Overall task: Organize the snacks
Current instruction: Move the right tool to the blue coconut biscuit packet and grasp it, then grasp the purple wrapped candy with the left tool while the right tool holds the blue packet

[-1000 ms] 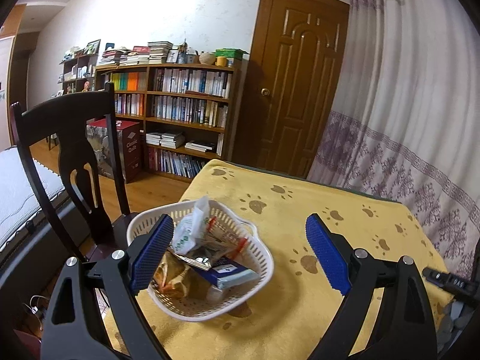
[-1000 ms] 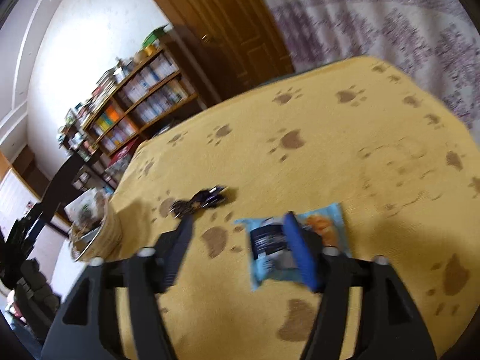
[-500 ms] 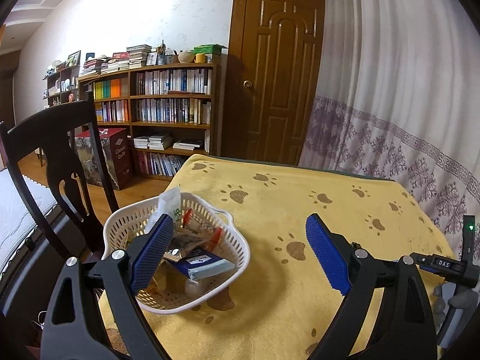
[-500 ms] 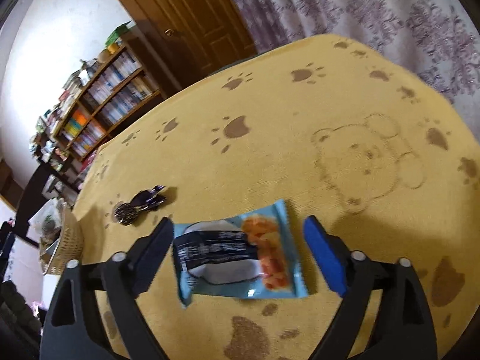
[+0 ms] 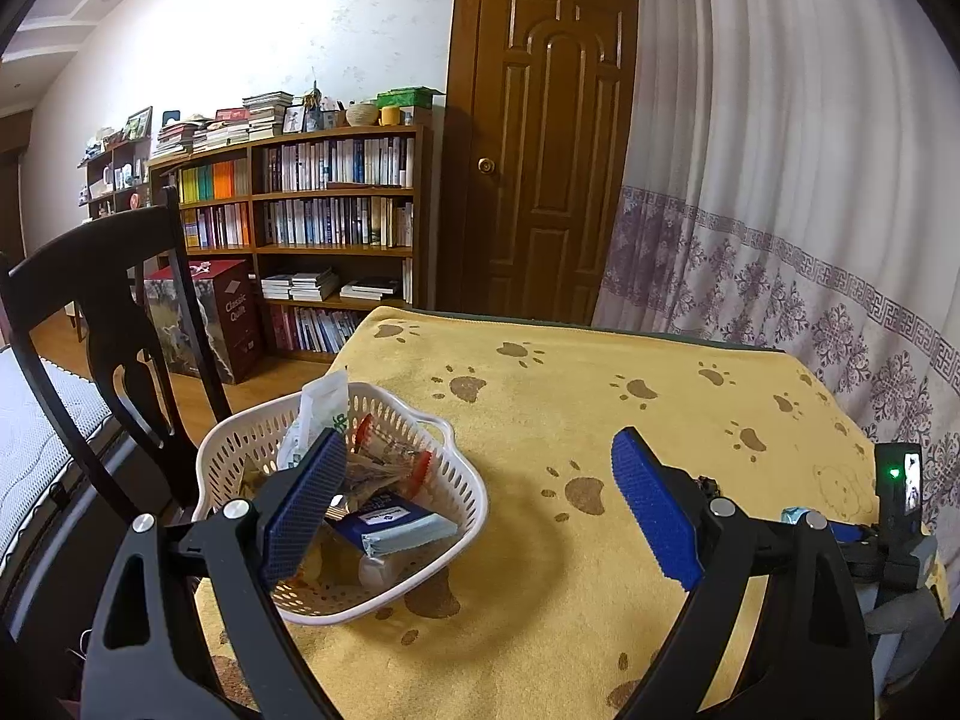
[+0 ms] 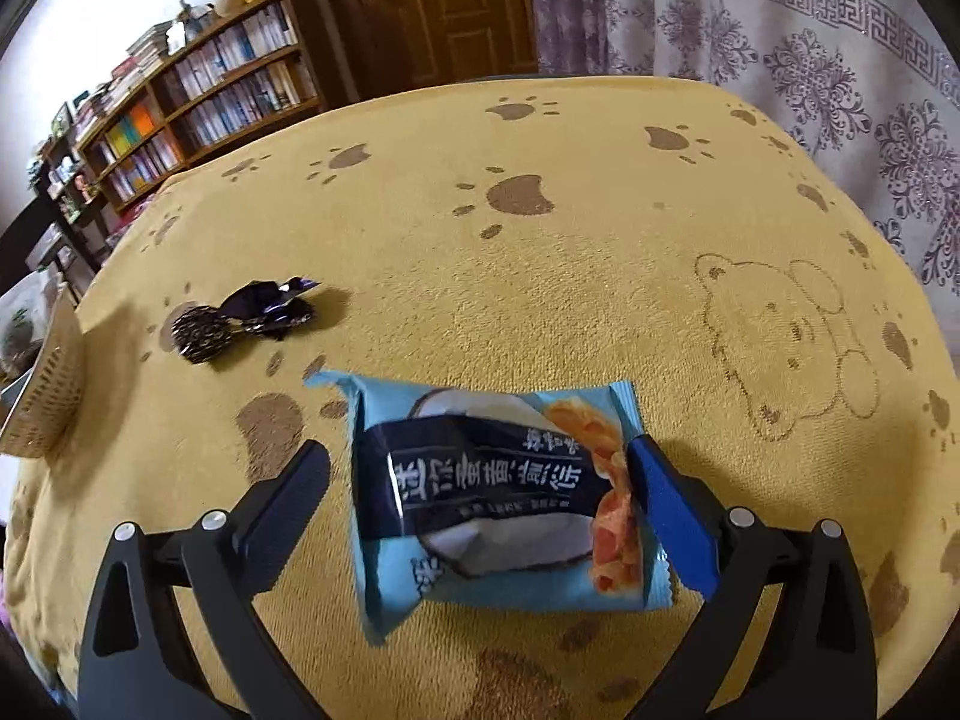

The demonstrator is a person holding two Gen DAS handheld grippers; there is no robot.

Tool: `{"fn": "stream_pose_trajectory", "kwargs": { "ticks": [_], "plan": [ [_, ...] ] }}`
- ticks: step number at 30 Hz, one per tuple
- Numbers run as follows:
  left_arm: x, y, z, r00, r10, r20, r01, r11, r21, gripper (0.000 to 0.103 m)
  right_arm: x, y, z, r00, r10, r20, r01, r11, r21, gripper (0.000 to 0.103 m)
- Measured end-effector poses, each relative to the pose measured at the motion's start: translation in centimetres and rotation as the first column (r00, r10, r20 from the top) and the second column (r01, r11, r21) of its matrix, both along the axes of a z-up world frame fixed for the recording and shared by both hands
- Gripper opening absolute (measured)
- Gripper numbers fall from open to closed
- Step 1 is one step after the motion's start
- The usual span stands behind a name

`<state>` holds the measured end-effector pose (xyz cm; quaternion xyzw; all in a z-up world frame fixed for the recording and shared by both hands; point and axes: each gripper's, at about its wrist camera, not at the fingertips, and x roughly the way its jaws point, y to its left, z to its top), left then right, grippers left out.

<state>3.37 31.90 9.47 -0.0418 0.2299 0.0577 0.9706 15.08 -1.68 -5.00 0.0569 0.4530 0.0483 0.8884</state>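
A light-blue snack packet (image 6: 504,498) with a dark label lies flat on the yellow paw-print cloth (image 6: 540,276). My right gripper (image 6: 486,510) is open and straddles it, one finger on each side; the right pad (image 6: 672,516) is at the packet's edge. A dark purple candy wrapper (image 6: 246,318) lies to the upper left. A white plastic basket (image 5: 450,480) holds several snack packets, among them a blue-and-white one (image 5: 390,525). My left gripper (image 5: 480,510) hangs open above the cloth, its left finger over the basket, holding nothing.
A dark wooden chair (image 5: 114,324) stands at the table's left side by the basket. The other gripper's body with a green light (image 5: 897,498) shows at the right. Behind are a bookcase (image 5: 312,228), a brown door (image 5: 540,150) and a patterned curtain (image 5: 780,210).
My right gripper has come down and forward until its open fingers stand either side of the blue packet. The left gripper has drawn back a little from the basket and turned right.
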Motion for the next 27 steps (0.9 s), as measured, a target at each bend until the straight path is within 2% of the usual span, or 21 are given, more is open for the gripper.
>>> {"fn": "stream_pose_trajectory", "kwargs": {
  "ticks": [7,8,10,11,16,21,27],
  "plan": [
    [0.6,-1.0,-0.9,1.000,-0.014,-0.028,0.014,1.000,0.027,0.091,-0.5,1.5,-0.6,0.999,0.026,0.027,-0.022,0.991,-0.132,0.097],
    [0.8,-1.2,-1.1,0.999,-0.016,-0.034,0.017,0.999,0.030,0.091,-0.7,1.3,-0.5,0.999,0.018,0.036,-0.013,0.992,-0.128,0.094],
    [1.3,-2.0,-1.8,0.998,-0.023,-0.054,0.026,0.999,0.047,0.091,-1.0,0.6,-0.3,0.999,0.004,0.049,0.002,0.993,-0.114,0.082],
    [1.5,-2.3,-2.2,0.998,-0.026,-0.064,0.029,0.998,0.055,0.091,-1.2,0.2,-0.3,0.998,0.000,0.060,0.007,0.994,-0.111,0.079],
    [2.8,-3.8,-4.1,0.992,-0.045,-0.117,0.054,0.996,0.077,0.091,-2.0,-2.0,-0.1,0.995,-0.010,0.098,0.009,1.000,0.019,0.074],
    [4.3,-6.0,-5.9,0.983,-0.081,-0.164,0.100,0.989,0.112,0.091,-2.3,-3.0,0.2,0.992,-0.035,0.122,0.023,0.995,0.092,0.072],
    [6.4,-8.4,-7.4,0.965,-0.146,-0.217,0.172,0.980,0.105,0.091,-2.3,-4.2,0.3,0.990,-0.063,0.125,0.040,0.984,0.174,0.072]
  ]
}}
